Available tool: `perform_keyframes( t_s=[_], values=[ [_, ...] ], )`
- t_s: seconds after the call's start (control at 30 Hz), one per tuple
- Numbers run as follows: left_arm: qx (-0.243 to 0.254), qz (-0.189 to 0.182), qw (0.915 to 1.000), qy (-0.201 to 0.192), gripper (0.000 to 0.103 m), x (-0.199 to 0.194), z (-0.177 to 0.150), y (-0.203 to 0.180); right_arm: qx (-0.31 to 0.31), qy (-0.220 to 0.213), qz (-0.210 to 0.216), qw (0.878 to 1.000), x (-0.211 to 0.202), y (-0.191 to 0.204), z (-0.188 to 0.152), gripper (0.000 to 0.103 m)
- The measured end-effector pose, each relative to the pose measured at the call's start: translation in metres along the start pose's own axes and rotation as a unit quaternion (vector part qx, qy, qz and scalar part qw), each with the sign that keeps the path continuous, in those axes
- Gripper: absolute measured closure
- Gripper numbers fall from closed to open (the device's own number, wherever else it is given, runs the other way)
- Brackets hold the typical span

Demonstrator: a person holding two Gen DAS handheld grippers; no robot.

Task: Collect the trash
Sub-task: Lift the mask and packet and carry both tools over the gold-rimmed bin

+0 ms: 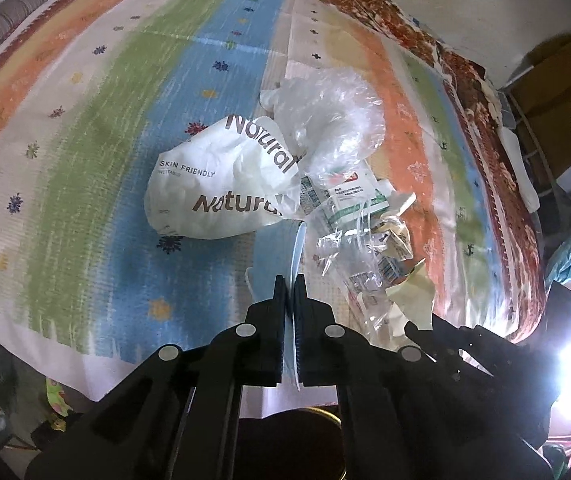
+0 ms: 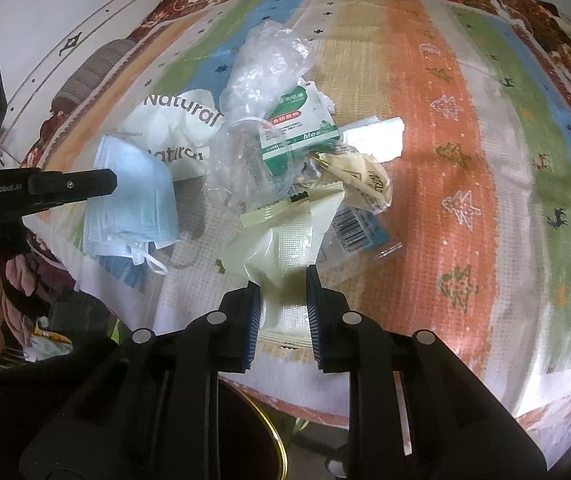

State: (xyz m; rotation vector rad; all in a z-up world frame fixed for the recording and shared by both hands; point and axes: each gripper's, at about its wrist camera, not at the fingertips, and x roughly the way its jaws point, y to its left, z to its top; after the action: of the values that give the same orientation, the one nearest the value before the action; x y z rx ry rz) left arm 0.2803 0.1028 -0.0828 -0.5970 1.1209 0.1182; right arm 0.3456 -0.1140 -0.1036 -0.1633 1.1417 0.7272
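Both grippers pinching trash from the pile on the striped bedspread

The left gripper is clamped on a blue face mask, which hangs left of the pile. The right gripper is clamped on a pale yellow wrapper at the pile's near edge. A white "Natural" bag lies at the pile's left on the bedspread.

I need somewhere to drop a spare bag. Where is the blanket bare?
Bare: the green and blue stripes left of the white Natural bag, and the orange stripe right of the heap. Crowded: around the green box and clear plastic.
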Motion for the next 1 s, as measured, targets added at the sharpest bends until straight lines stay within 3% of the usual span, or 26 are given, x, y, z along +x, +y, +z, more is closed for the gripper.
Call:
perform_keyframes(
  t_s=[0.37, 1.0],
  values=[
    [0.026, -0.012, 0.9995, -0.014, 0.1, -0.023, -0.005, -0.012, 0.012, -0.018, 0.006, 1.0, -0.032, 0.007, -0.009, 0.083],
    [0.071, -0.045, 0.9954, -0.046, 0.1, -0.081, -0.053, -0.034, -0.008, -0.053, 0.016, 0.998, -0.083, 0.05, -0.051, 0.083]
  ],
)
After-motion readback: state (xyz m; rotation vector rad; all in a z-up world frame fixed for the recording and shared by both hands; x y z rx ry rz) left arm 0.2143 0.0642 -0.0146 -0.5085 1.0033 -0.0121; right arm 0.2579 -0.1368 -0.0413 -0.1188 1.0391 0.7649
